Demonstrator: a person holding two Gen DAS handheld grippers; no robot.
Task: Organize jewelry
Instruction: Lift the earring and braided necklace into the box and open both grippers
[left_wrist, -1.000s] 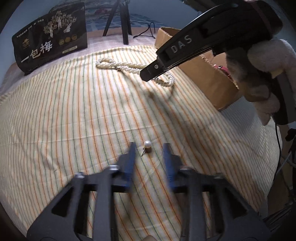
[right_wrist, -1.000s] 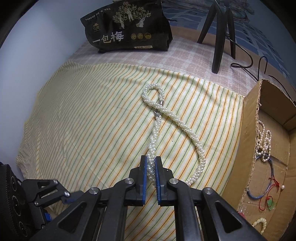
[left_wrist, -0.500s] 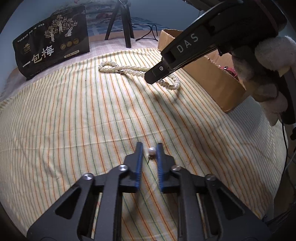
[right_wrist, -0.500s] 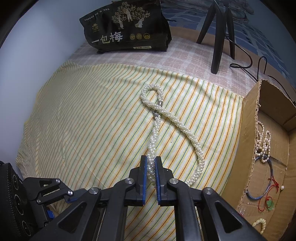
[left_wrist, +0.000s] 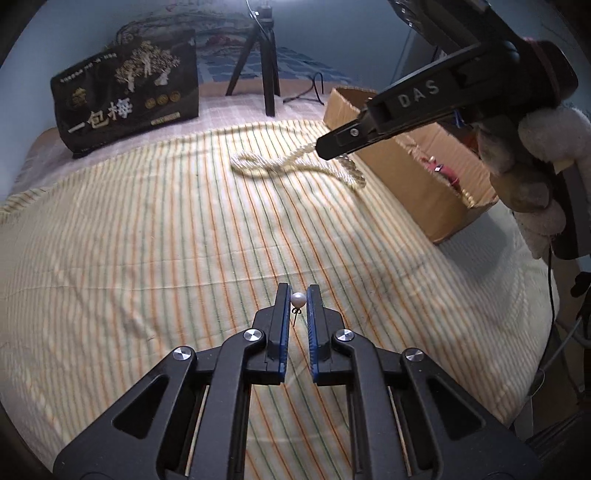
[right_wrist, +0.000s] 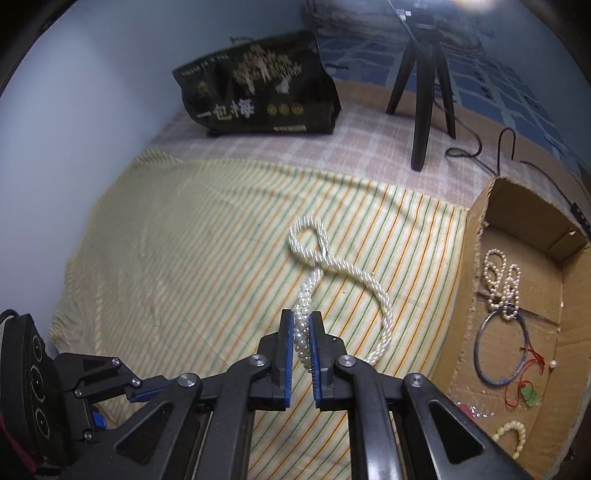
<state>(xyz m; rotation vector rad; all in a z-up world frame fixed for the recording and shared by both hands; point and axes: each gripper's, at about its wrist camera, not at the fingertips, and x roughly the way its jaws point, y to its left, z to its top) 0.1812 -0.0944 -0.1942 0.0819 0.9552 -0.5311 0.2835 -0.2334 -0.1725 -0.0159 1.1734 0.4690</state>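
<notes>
A small pearl earring (left_wrist: 297, 299) with a thin post is pinched between the blue pads of my left gripper (left_wrist: 297, 301), lifted just above the striped cloth. My right gripper (right_wrist: 302, 325) is shut on a thick twisted pearl necklace (right_wrist: 354, 275); one end rises into the pads, the rest lies looped on the cloth. In the left wrist view the right gripper (left_wrist: 334, 147) hangs over the necklace (left_wrist: 266, 166), held by a gloved hand (left_wrist: 535, 162). An open cardboard box (right_wrist: 476, 236) at the right holds several bracelets and pearl pieces.
A yellow striped cloth (left_wrist: 147, 236) covers the bed surface. A black printed bag (right_wrist: 258, 99) stands at the back, with a black tripod (right_wrist: 424, 92) and a cable beside it. A pale wall runs along the left.
The left gripper's jaws shut on the pearl earring and raised it off the cloth. The right gripper rose with the necklace end, pulling part of the strand up.
</notes>
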